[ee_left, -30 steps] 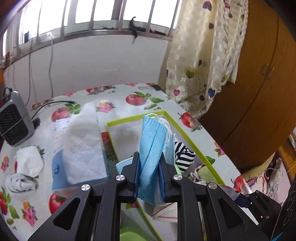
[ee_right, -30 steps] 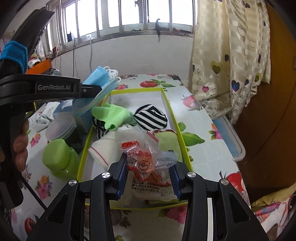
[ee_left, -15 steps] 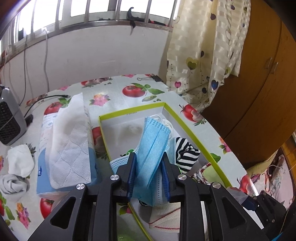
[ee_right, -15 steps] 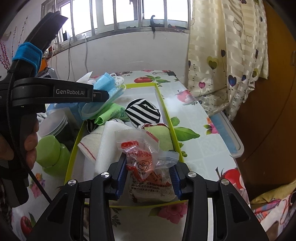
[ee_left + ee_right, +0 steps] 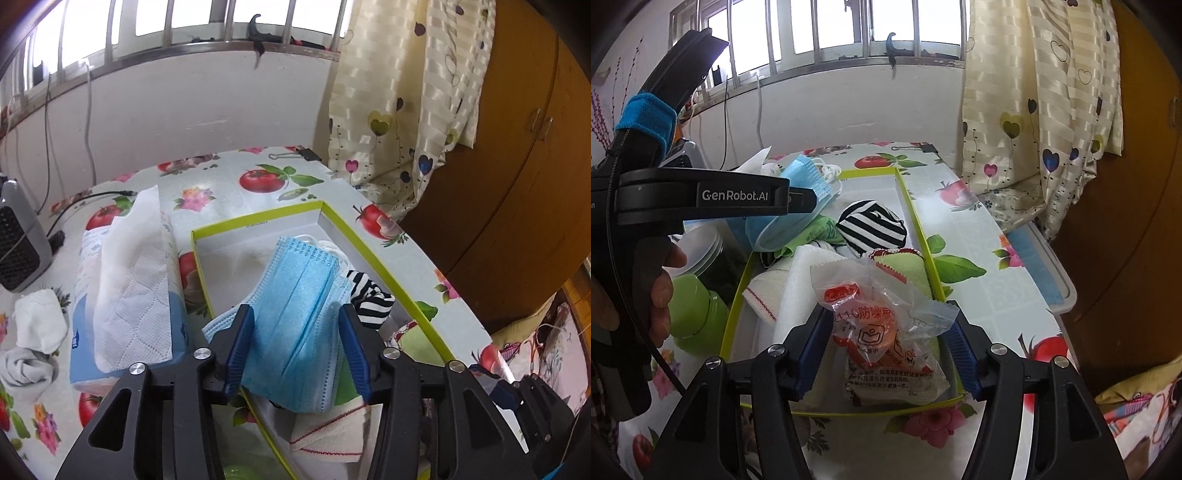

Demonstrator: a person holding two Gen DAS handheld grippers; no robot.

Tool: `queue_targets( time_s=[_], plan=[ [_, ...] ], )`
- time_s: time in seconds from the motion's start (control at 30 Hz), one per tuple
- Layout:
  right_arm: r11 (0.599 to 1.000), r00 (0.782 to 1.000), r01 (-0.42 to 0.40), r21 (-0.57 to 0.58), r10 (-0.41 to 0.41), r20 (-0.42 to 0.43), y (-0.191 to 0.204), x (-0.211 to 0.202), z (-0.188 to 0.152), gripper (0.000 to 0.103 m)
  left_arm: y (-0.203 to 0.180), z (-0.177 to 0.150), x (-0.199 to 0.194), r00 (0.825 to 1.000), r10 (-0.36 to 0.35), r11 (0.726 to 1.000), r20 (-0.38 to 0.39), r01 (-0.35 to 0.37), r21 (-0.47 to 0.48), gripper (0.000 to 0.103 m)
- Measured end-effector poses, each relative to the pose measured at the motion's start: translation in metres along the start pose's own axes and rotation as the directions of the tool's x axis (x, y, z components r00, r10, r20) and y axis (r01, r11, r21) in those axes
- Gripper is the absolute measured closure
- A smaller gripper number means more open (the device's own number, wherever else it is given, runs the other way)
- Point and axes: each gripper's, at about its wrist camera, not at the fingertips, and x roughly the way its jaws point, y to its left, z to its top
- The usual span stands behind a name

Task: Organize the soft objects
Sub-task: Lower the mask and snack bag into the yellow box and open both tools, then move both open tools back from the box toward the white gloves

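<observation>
both tools released: left tool [image 5: 295,345] around masks [image 5: 295,314], right tool [image 5: 888,349] around packet [image 5: 882,332].

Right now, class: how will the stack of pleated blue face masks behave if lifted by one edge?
Probably floppy: the blue masks bend and droop at their free end. Likely light, being thin sheets. Their white ear loops could snag.

Both grippers, left [image 5: 295,343] and right [image 5: 886,343], hang with jaws parted; a bare hand [image 5: 661,291] grips the left handle.
</observation>
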Motion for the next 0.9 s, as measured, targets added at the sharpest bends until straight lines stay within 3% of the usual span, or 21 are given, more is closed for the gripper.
queue_targets(
  time_s=[0.13, 0.43, 0.9],
  plan=[
    [1.0, 1.0, 0.004, -0.001, -0.004, 0.011, 0.002, -0.003, 0.0, 0.031, -0.001, -0.001, -0.008, 1.0, 0.008, 1.0, 0.017, -0.008, 0.001, 0.049],
    [1.0, 0.999, 0.008, -0.006, -0.007, 0.035, 0.009, -0.012, 0.001, 0.029, -0.003, -0.008, -0.035, 0.997, 0.03, 0.999, 0.067, -0.031, 0.012, 0.042],
    [1.0, 0.997, 0.023, 0.019, -0.024, 0.071, 0.013, -0.029, 0.003, 0.027, 0.001, -0.028, -0.077, 0.991, 0.057, 0.998, 0.123, -0.061, 0.024, 0.041]
  ],
)
